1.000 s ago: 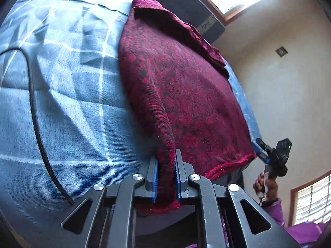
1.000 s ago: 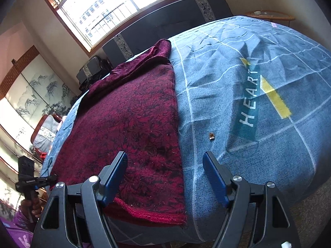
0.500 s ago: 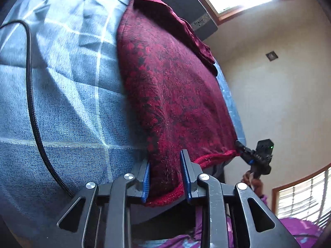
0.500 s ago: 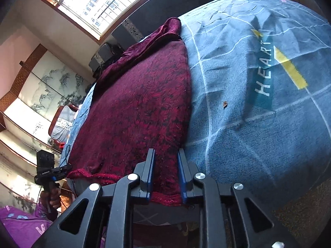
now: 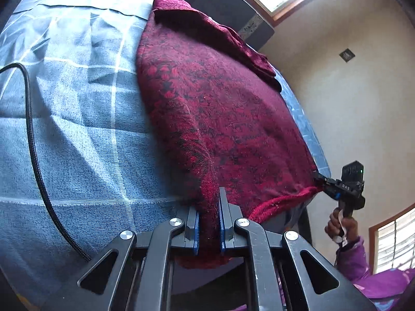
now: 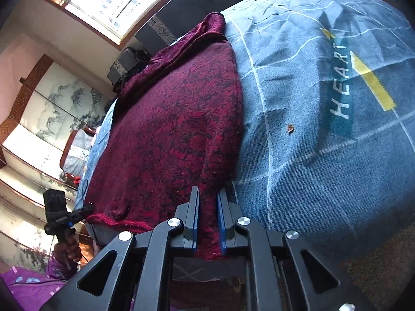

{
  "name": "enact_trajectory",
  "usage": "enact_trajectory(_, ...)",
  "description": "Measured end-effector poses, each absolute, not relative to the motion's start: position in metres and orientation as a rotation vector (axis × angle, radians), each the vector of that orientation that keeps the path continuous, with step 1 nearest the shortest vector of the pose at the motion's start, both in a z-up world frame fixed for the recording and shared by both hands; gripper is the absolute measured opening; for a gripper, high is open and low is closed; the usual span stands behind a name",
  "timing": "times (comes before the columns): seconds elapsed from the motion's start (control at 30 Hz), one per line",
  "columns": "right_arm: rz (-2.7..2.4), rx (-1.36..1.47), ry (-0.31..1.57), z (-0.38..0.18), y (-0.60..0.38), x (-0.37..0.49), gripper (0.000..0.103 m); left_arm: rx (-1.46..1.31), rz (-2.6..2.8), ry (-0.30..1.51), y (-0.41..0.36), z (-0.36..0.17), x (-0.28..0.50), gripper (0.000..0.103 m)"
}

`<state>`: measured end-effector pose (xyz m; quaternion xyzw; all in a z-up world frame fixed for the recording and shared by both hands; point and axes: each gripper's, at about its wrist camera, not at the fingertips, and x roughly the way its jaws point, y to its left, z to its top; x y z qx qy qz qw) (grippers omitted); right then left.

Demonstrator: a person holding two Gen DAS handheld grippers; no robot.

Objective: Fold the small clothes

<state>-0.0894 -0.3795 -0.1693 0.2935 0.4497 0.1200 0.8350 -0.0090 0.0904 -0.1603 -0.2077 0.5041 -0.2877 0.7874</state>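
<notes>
A dark red patterned knit garment (image 5: pixel 220 108) is spread lengthwise on the blue bedsheet (image 5: pixel 77 119) of the bed, its hem at the near edge and what seems to be a collar or folded upper part at the far end by the dark headboard. The near hem is held at both corners: the left gripper (image 5: pixel 209 223) is clamped on one corner, with cloth pinched between its blue-padded fingers (image 5: pixel 196 229), and the right gripper (image 6: pixel 208 224) has the other corner between its fingers, the jaws closing onto the fabric. Each gripper is also seen from the other's view, at the opposite end of the hem. The task is judged to be at an early stage: the garment is laid out flat and gripped, but no crosswise fold is yet made. What is left, by the look of it, is for the hem to be lifted and carried toward the collar end, then smoothed. A black braided cable (image 5: pixel 33 140) lies on the sheet beside the garment.
</notes>
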Motion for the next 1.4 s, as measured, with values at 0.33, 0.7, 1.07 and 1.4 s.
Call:
enact_trajectory(0.33, 0.346, 0.834, 0.789, -0.145, -0.394, -0.113, 0.01, -0.47, -0.639, 0.951, 0.099, -0.122, -0.028, 0.011)
enact_trajectory(0.7, 0.395, 0.869, 0.78, -0.129, -0.389, -0.14, 0.009, -0.478, -0.648, 0.943, 0.11, -0.115, -0.042, 0.011)
enact_trajectory(1.07, 0.485, 0.867, 0.679, -0.071, -0.391, -0.132, 0.009, -0.476, -0.684, 0.819, 0.109, -0.06, -0.026, 0.011)
enact_trajectory(1.4, 0.502, 0.779, 0.627, -0.02, -0.397, -0.045, 0.009, -0.465, -0.66, 0.732, 0.095, -0.028, 0.053, 0.011)
